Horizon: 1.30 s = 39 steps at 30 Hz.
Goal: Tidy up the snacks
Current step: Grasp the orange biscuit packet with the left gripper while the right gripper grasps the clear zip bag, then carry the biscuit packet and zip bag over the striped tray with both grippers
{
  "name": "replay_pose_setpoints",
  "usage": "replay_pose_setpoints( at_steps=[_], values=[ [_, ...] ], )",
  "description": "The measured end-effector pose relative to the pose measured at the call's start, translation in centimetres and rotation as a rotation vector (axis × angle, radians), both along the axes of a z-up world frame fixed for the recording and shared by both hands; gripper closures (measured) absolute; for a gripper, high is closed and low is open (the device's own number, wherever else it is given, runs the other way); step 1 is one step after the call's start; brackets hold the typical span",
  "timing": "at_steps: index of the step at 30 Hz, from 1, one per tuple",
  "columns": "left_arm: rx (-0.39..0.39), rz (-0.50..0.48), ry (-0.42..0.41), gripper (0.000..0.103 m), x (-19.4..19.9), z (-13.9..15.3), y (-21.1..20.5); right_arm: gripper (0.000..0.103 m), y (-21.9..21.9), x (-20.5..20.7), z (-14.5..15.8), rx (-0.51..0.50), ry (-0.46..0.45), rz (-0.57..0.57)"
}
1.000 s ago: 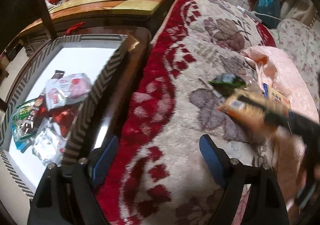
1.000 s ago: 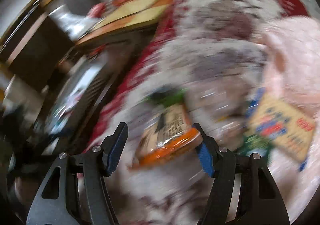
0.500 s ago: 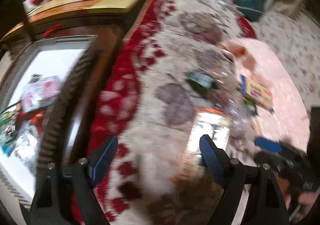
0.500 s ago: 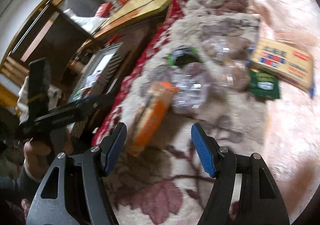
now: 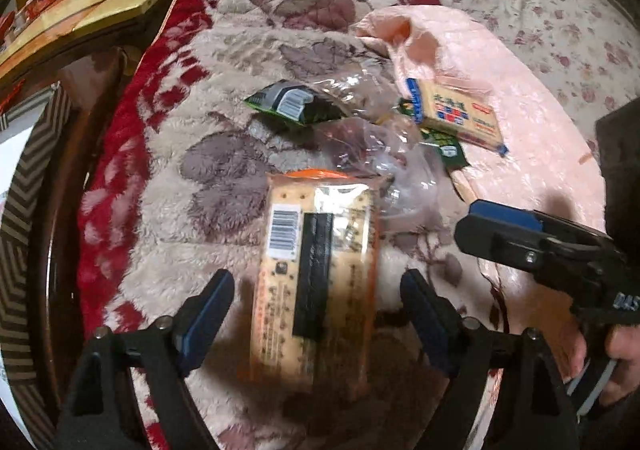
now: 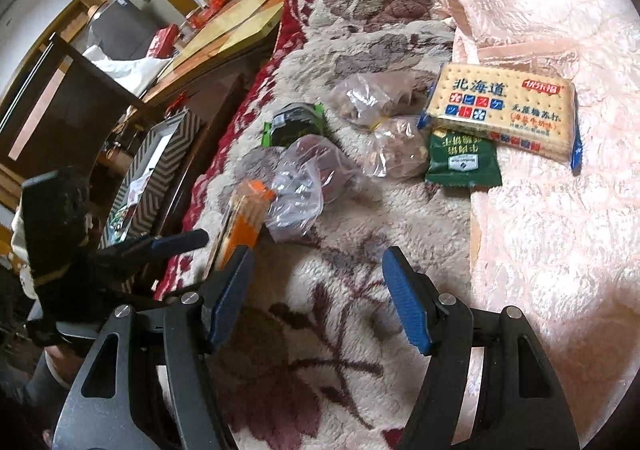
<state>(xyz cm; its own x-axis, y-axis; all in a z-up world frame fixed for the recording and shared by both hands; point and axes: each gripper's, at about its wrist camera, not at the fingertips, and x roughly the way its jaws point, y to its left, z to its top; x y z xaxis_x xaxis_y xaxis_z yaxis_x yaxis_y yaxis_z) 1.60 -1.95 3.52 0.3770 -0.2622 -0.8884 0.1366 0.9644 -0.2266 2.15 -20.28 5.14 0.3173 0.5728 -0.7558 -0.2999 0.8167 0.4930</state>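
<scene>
Glossy cracker packet [image 5: 320, 274] (oblong), fluffy blanket [image 5: 208, 186]

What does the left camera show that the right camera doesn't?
Only the left view shows the orange cracker pack's barcode face, lying between the open left tool, untouched. Only the right view shows the printed front of the yellow cracker box and the right tool with nothing between its fingers. Both show the clear bags and blanket.
</scene>
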Motion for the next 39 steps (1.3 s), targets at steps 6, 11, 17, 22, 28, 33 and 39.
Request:
replay_pose_setpoints(
  at_steps=[6, 11, 17, 22, 28, 33, 39],
  values=[
    [0.041, 0.009, -0.002, 0.047, -0.3, -0.5, 0.5, 0.036, 1.4, 1.4, -0.1, -0.057, -0.02, -0.015],
    [0.074, 0.042, -0.008, 0.047, -1.2, -0.2, 1.6, 0.035, 3.5, 3.2, -0.2, -0.097, -0.05, -0.005],
    [0.09, 0.093, -0.013, 0.047, -1.9, -0.1, 3.2, 0.034, 5.9, 5.0, -1.2, -0.186, -0.078, 0.022],
    [0.107, 0.111, -0.01, 0.047, -1.9, -0.3, 3.5, 0.053, 6.6, 5.8, -2.6, -0.227, -0.095, 0.079],
    [0.109, 0.124, -0.016, 0.047, -2.0, 0.0, 3.6, 0.072, 5.4, 4.8, -2.3, -0.188, -0.101, 0.084],
    [0.122, 0.141, -0.052, 0.047, -2.5, 1.2, 4.1, 0.072, 5.2, 3.3, -1.2, -0.162, -0.126, 0.099],
    [0.129, 0.176, -0.084, 0.047, -3.1, 2.5, 5.1, 0.072, 5.2, 1.7, 0.0, -0.118, -0.135, 0.096]
  ],
)
